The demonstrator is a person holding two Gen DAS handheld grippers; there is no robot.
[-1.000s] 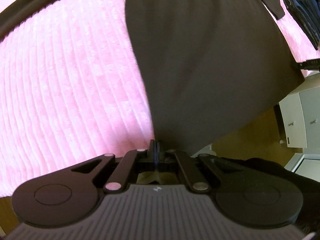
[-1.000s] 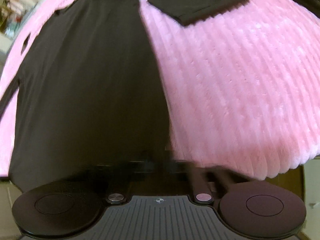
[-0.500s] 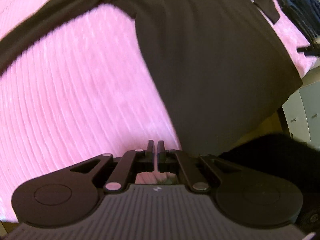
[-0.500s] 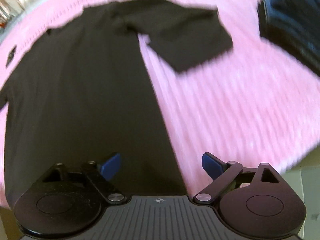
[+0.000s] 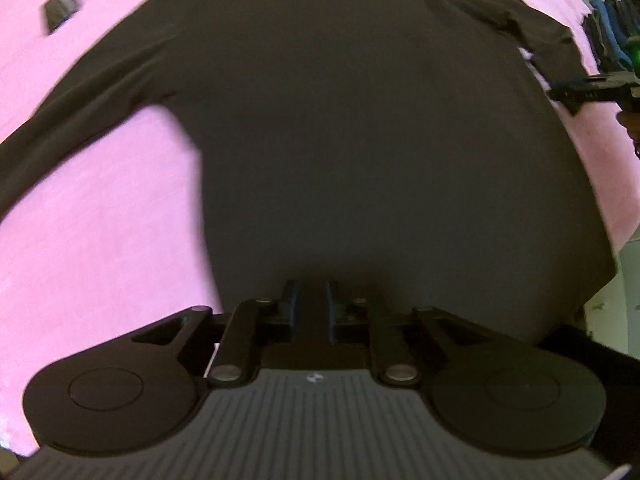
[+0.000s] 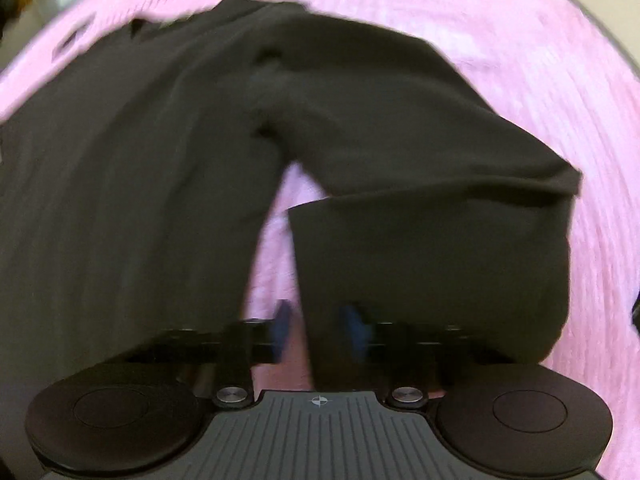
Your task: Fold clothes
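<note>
A black long-sleeved shirt [image 5: 360, 152] lies spread flat on a pink ribbed blanket [image 5: 92, 240].

Left gripper [image 5: 310, 308]: the two blue-padded fingers [image 5: 291, 304] stand slightly apart with a narrow gap between them. In the left wrist view they sit over the lower body of the shirt, near its hem. Dark fabric fills the gap behind them, and it is not possible to tell whether any cloth lies between the pads. The shirt body extends forward and upward from the fingers. One sleeve runs out to the left across the blanket.

Right gripper [image 6: 316, 326]: the fingers are partly spread and blurred by motion. In the right wrist view the cuff end of the other sleeve [image 6: 432, 272] lies directly ahead. The left edge of the cuff falls within the gap between the fingers, and the right finger [image 6: 352, 320] shows against the sleeve fabric. Whether the pads touch the cloth cannot be determined. The sleeve bends at the elbow and doubles back toward the gripper. The shirt body lies to the left of it, with a wedge of pink blanket showing between the two.

Additional items: a small dark rectangular object [image 5: 60, 4] rests on the blanket at the upper left of the left wrist view. A stack of dark and blue folded clothes [image 5: 608, 24] lies at the upper right edge. The right gripper appears just below that stack.
</note>
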